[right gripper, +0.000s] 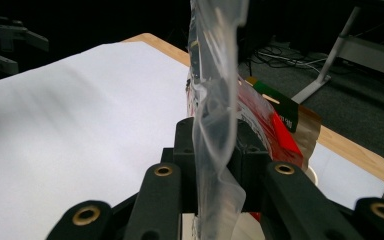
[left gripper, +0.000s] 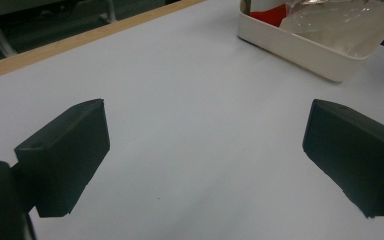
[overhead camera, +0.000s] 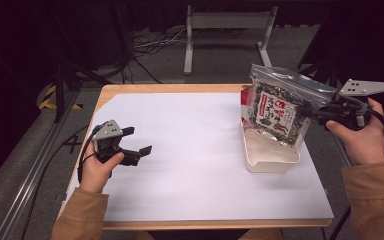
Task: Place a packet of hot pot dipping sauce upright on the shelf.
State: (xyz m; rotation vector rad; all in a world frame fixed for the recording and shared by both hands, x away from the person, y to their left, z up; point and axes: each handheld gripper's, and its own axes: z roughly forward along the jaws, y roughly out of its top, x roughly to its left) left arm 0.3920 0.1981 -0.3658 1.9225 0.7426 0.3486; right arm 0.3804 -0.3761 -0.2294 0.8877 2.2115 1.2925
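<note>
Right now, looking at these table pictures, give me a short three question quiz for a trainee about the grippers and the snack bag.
1. True or false: the right gripper is clamped on the snack bag.
2. Which thing lies below the bag: A) the white tray, B) a metal bowl, C) a cardboard box?
3. Fill in: the left gripper has its jaws ____, with nothing between them.

Key: 1 true; 2 A; 3 open.
</note>
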